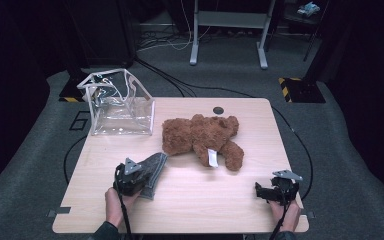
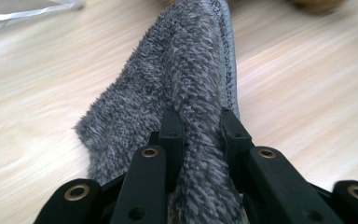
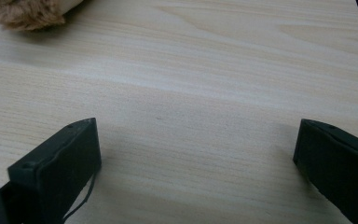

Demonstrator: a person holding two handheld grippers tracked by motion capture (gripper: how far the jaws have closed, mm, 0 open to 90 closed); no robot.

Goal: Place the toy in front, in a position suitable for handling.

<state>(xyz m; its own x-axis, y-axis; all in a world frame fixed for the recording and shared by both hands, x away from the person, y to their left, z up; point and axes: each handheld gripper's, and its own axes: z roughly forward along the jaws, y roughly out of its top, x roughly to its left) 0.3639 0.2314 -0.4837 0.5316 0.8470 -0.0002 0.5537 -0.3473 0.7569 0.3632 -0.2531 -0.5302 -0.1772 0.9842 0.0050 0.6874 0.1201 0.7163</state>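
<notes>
Grey fleece is bunched between the jaws of your left hand-held gripper [image 2: 199,135] — they are closed on the near end of a fuzzy sock [image 2: 186,79] lying on the tabletop [image 1: 205,195], just beside the brown teddy bear [image 1: 202,137]. Your right hand-held gripper [image 3: 196,154] rests wide apart, holding nothing. The pinch looks shallow — lift quickly toward the clear bag [image 1: 120,107] and the pile could slip free.
</notes>
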